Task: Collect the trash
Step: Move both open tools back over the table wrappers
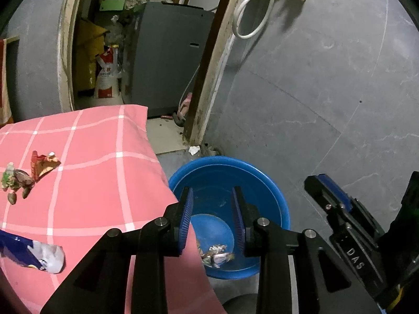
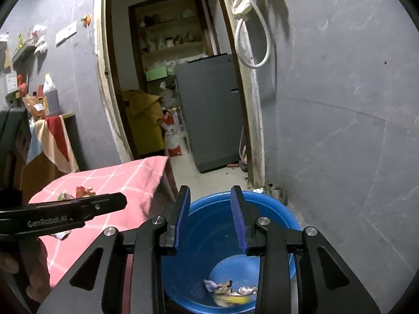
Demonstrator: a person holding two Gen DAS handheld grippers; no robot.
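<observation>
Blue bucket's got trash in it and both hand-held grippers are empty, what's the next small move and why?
Probably swing the left hand-held gripper back over the pink cloth toward the red wrapper: both sets of jaws stand open and empty above the bucket, and wrappers remain on the cloth.

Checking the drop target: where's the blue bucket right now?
The bucket stands on the floor beside the pink-clothed table, at its right edge in the left wrist view, below both claws, near the doorway, with wrappers at its bottom.
</observation>
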